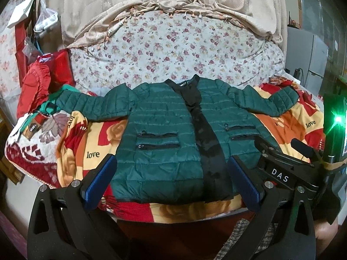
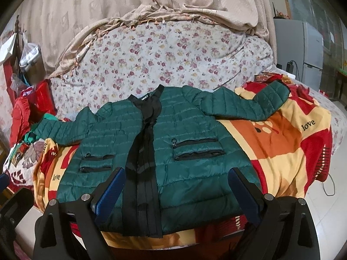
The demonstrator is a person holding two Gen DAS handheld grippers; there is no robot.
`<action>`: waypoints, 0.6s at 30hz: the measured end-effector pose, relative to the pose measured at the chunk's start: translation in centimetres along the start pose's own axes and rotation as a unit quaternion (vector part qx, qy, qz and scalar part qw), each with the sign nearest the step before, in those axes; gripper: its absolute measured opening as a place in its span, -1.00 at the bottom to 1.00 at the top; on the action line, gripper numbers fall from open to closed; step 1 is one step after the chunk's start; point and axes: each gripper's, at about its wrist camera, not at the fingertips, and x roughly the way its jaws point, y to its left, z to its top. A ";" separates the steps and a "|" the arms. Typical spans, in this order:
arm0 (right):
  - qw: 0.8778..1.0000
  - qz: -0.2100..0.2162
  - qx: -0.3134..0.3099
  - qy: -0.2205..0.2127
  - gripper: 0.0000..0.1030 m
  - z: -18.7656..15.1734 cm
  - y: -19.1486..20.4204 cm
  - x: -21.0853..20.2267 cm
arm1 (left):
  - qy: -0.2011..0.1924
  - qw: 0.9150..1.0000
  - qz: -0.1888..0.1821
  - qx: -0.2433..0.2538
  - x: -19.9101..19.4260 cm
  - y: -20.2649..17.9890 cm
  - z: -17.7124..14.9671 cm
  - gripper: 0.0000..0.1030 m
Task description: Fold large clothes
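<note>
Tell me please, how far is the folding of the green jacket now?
Done: the green jacket lies spread flat, front up, on the patterned blanket, both sleeves out to the sides. In hand: nothing; the left tongs and right tongs hover open above its hem. Left: every fold, sleeves and body.

Bed (image 1: 216, 43) under patterned blanket (image 1: 97, 134), green quilted jacket (image 1: 164, 130) flat atop.

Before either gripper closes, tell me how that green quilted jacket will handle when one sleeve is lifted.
The green quilted jacket will probably be floppy: it lies flat and creased on the blanket, so a lifted sleeve should drag the body along. Its thin puffed quilting suggests it is light for its size. The shiny shell may slip between the jaws.
</note>
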 end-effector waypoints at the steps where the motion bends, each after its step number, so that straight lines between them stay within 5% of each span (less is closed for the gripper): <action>1: 1.000 0.000 -0.001 0.000 0.83 0.0 0.0 0.0 | 0.001 1.000 0.001 0.000 0.0 0.0 0.0 0.98; 18: 1.000 0.000 -0.007 0.005 0.83 0.1 0.4 0.0 | 0.014 1.000 0.006 -0.004 0.5 0.1 -0.3 0.98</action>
